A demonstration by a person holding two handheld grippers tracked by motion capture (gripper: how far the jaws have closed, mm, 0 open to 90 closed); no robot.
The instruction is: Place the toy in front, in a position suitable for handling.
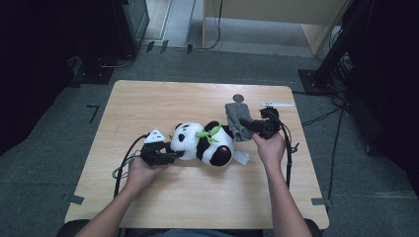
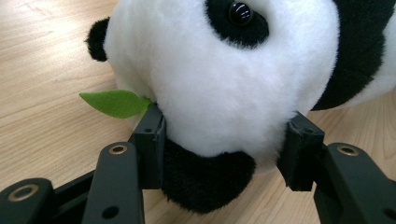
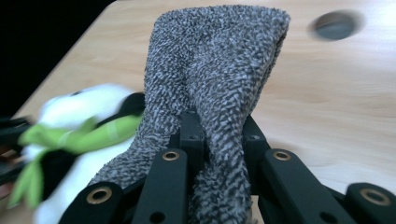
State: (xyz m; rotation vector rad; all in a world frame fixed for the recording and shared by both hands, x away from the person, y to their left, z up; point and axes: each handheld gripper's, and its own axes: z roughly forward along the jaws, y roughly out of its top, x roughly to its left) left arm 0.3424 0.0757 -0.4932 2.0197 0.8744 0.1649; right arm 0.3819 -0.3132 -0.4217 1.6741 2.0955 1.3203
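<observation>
— Plush first: where does the panda (image 1: 205, 143) lie?

— On its side at the middle of the table (image 1: 163, 98), head toward nine o'clock, feet toward three. Green leaves (image 1: 210, 132) are tied at its neck, and one leaf (image 2: 114, 102) pokes out beside the head in the left gripper view.

— And the left gripper (image 1: 173, 155)?

— At eight o'clock of the panda. Its jaws stand about half apart and press on either side of the head, gripping it.

— The sock (image 1: 238, 121)?

— Grey and speckled, at two o'clock of the panda, its lower end just beside the feet. The right gripper (image 1: 252, 126) comes in from three o'clock with jaws drawn narrow, pinched on a fold of the sock (image 3: 219, 79), which stands up above them.

— What else is near?

— A white tag (image 1: 241, 157) lies at the panda's four o'clock. A dark round spot (image 1: 238, 98) sits on the table at twelve o'clock of the sock, and a white pen-like thing (image 1: 276, 104) at one o'clock, near the far edge. Cables trail from both grippers toward six.

— Anything in the way?

— The sock's lower end lies against the panda's feet; whether it is caught there I cannot tell.
</observation>
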